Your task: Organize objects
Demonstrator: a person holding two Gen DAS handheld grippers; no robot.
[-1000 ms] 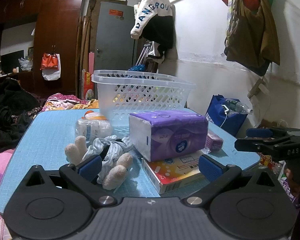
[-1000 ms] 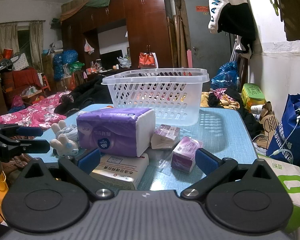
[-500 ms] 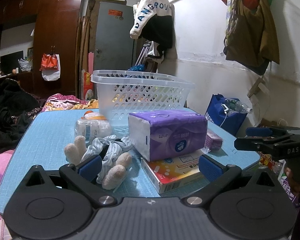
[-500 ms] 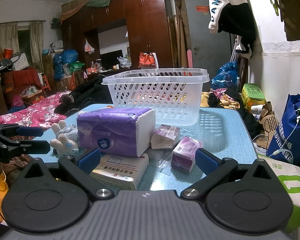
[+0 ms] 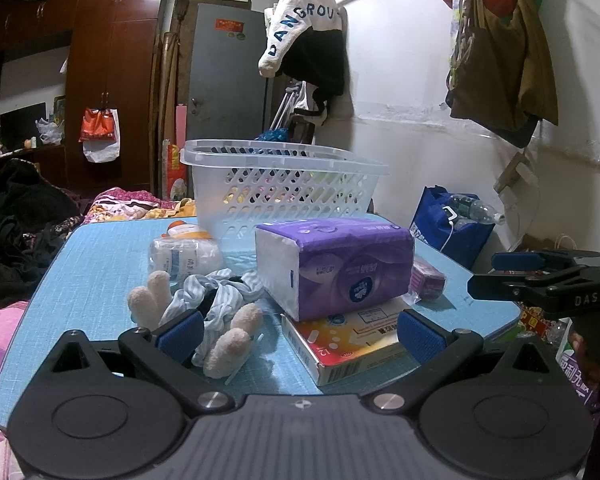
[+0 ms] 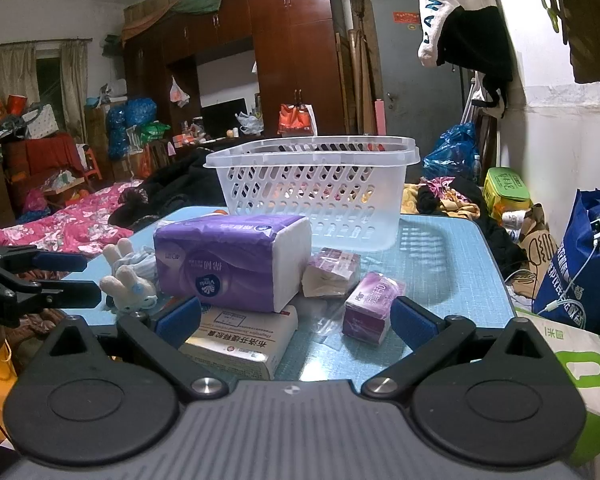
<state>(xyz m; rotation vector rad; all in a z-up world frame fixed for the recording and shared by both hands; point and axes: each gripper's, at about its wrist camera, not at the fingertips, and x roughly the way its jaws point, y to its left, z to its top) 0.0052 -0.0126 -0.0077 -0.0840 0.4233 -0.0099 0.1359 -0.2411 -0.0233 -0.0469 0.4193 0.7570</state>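
Observation:
A white plastic basket (image 5: 284, 184) (image 6: 316, 192) stands at the far side of a blue table (image 5: 92, 264) (image 6: 440, 264). In front of it a purple tissue pack (image 5: 336, 264) (image 6: 232, 264) lies on a flat box (image 5: 352, 340) (image 6: 240, 340). A plush rabbit in striped cloth (image 5: 204, 308) (image 6: 128, 276), a clear bottle (image 5: 184, 252), a small purple box (image 6: 374, 300) and a crumpled packet (image 6: 332, 272) lie around them. My left gripper (image 5: 296, 330) and right gripper (image 6: 296, 320) are open and empty at the table's near edges.
A blue bag (image 5: 452, 224) (image 6: 580, 264) stands on the floor by the white wall. Clothes hang on the wall (image 5: 308, 48). A bed with dark clothes (image 5: 16, 232) lies left of the table. A green-and-white bag (image 6: 580, 368) sits near my right gripper.

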